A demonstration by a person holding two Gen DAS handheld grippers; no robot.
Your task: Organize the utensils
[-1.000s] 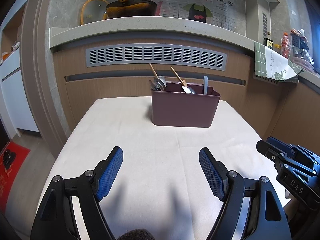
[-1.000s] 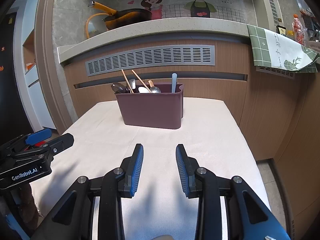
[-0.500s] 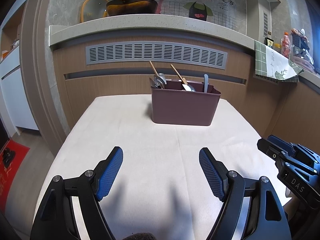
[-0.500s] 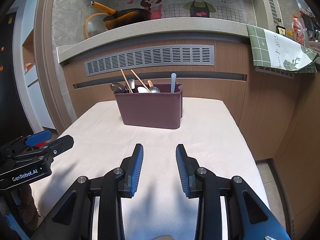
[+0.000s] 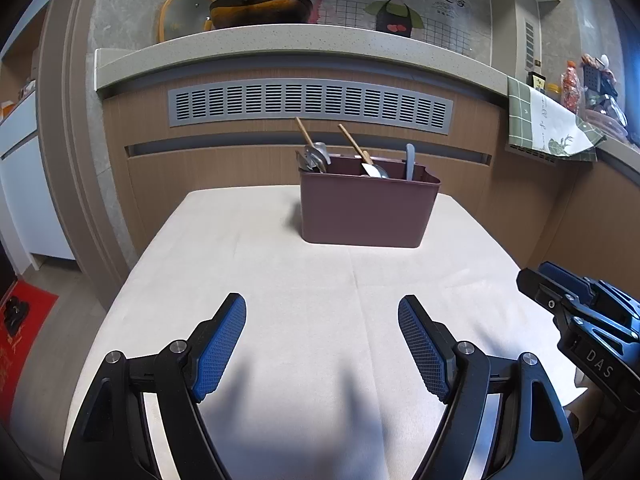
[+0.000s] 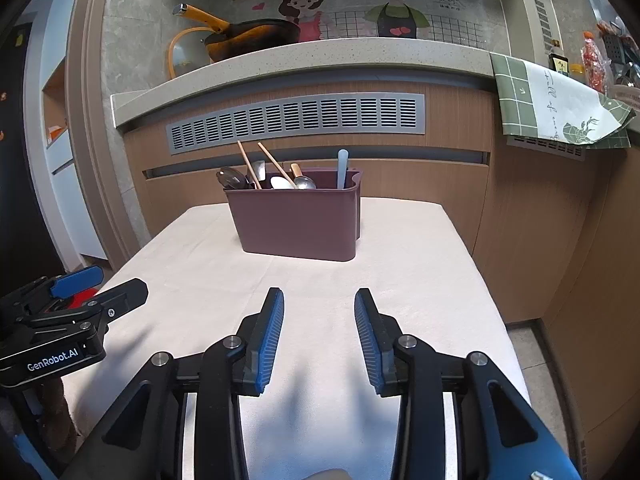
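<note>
A maroon utensil caddy (image 5: 366, 208) (image 6: 298, 222) stands at the far end of the cloth-covered table (image 5: 280, 280) (image 6: 400, 272). Several utensils stick out of it: spoons (image 6: 301, 182), wooden chopsticks (image 6: 249, 164) and a pale blue handle (image 6: 342, 168). My left gripper (image 5: 322, 308) hovers open over the near part of the table, nothing between its blue pads. My right gripper (image 6: 319, 300) hangs over the near table too; its jaws are opening and hold nothing. Each gripper shows at the edge of the other's view: the right gripper (image 5: 560, 288) and the left gripper (image 6: 100, 288).
Behind the table runs a wooden counter front with a grey vent grille (image 5: 310, 104) under a stone ledge. A yellow-handled pan (image 6: 248, 36) sits on the ledge. A green checked cloth (image 6: 552, 104) hangs at the right. A red mat (image 5: 24, 332) lies on the floor left.
The right gripper's jaws have spread a little wider. The left gripper and the caddy look unchanged.
</note>
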